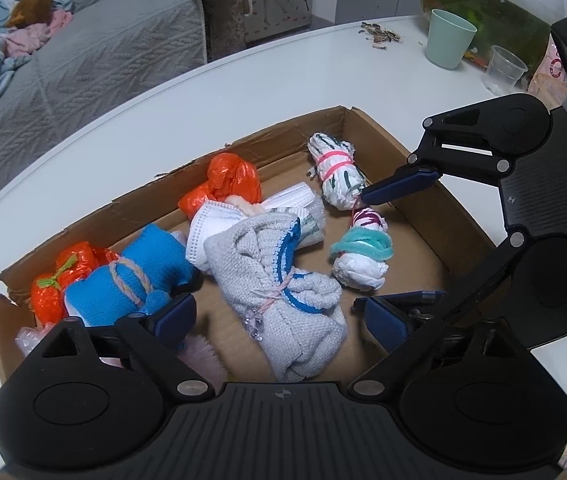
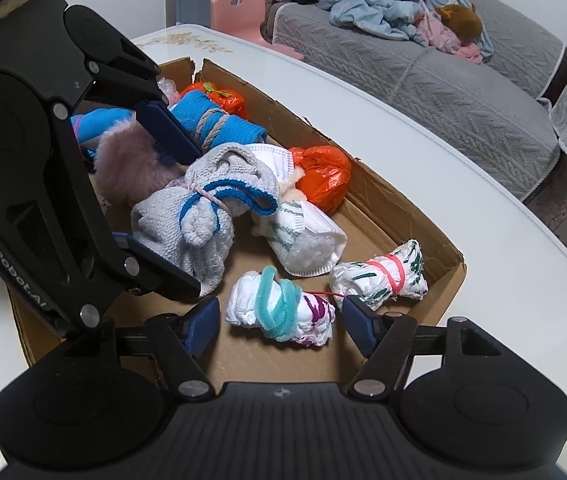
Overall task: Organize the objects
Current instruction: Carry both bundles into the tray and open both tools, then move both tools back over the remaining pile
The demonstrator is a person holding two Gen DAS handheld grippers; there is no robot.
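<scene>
A shallow cardboard box (image 1: 423, 236) (image 2: 403, 216) on the white table holds several tied bundles. A grey knit bundle (image 1: 279, 280) (image 2: 203, 216) lies in the middle, a blue one (image 1: 131, 276) (image 2: 211, 124) and orange bags (image 1: 227, 184) (image 2: 323, 180) beyond it. A white bundle with a teal tie (image 1: 363, 252) (image 2: 279, 308) and one with a pink band (image 1: 337, 170) (image 2: 379, 278) lie at one end. My left gripper (image 1: 279, 316) is open over the grey bundle. My right gripper (image 2: 279, 324) is open around the teal-tied bundle.
A green cup (image 1: 447, 38), a clear plastic cup (image 1: 503, 70) and a fish tank (image 1: 495, 4) stand at the table's far side. A grey sofa (image 2: 443, 92) with loose clothes lies beyond the table. A pink chair (image 2: 239, 12) stands by the table.
</scene>
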